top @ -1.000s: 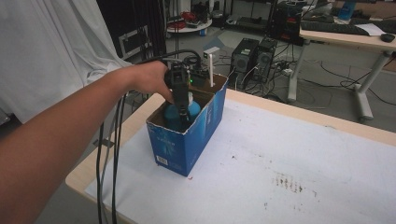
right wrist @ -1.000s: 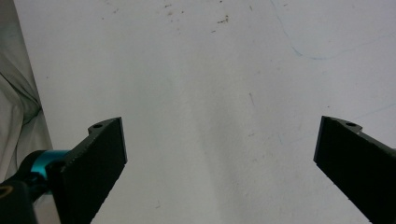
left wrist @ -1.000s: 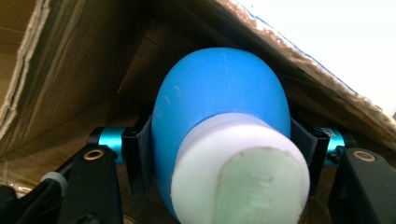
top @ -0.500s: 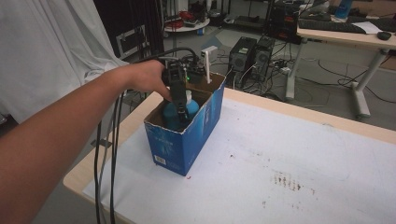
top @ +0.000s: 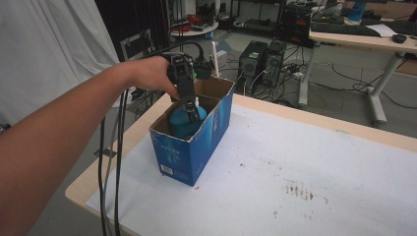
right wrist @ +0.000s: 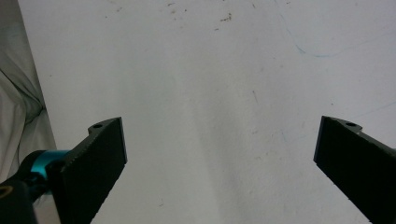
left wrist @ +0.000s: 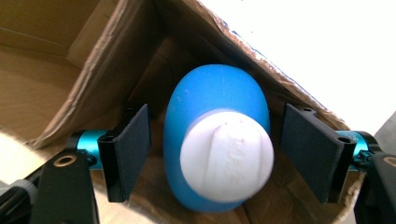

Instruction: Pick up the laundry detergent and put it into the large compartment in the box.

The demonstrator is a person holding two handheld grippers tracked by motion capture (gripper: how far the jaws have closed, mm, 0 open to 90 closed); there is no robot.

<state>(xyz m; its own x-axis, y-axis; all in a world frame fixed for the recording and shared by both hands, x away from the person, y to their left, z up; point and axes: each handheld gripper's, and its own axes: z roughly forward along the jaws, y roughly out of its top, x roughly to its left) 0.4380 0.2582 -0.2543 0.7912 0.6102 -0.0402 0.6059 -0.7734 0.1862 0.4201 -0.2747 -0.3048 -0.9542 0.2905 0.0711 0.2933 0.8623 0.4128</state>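
From the high view, the person's left hand (top: 150, 76) reaches over the near end of the table (top: 373, 140) and points the left gripper (top: 193, 114) down into an open blue cardboard box (top: 194, 142), which stands on the white sheet near the table's left edge. A blue bottle (top: 181, 123) sits inside the box, and the gripper's tips are right at its top. In the left gripper view, the bottle (left wrist: 212, 98) with its white cap (left wrist: 226, 161) stands between the two black jaws in a corner of the box (left wrist: 60, 70); the jaws have just been opening, and a gap shows on each side, so neither pad presses on the bottle. In the right gripper view, the right gripper (right wrist: 219, 158) has its jaws spread wide apart over the bare white sheet (right wrist: 210, 70), with nothing between them.
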